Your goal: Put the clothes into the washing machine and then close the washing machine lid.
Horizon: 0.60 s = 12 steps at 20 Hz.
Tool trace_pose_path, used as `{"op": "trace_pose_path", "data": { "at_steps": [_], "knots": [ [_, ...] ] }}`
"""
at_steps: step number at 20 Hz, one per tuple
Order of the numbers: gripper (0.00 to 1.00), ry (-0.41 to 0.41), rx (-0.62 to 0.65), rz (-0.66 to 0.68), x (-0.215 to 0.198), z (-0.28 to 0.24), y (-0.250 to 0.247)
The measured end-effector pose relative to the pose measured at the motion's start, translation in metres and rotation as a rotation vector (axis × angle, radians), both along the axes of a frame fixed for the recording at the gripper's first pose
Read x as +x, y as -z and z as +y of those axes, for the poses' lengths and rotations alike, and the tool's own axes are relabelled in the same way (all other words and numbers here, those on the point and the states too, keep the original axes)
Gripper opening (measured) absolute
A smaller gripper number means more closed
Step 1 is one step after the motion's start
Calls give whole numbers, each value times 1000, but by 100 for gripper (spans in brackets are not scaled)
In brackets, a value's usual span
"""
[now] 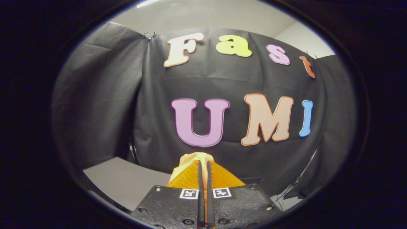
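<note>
Clothing (194,158), pale yellow and bunched, sits pinched between the nearly closed fingers of the hand-held gripper (203,165)

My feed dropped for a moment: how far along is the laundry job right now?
Done: a piece of clothing looks picked up; the gripper has its fingers nearly closed on it, a fold bulging past their tips. In hand: it is carried in the air, facing the booth's black cloth wall, a grey surface below. Left: dropping it into the washing machine and closing the lid.
</note>
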<state>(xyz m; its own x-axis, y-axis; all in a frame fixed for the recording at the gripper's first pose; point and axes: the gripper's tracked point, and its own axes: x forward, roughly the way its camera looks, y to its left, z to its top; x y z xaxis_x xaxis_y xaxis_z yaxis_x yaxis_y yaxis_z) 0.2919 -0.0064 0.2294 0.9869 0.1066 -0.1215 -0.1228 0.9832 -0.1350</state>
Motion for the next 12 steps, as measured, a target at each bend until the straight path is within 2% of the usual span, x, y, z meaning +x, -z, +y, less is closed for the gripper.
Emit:
{"op": "trace_pose_path", "data": {
  "at_steps": [8,12],
  "knots": [
    [3,75,7,202,22,-58,147],
    [3,114,79,276,22,-75,210]
  ]
}}
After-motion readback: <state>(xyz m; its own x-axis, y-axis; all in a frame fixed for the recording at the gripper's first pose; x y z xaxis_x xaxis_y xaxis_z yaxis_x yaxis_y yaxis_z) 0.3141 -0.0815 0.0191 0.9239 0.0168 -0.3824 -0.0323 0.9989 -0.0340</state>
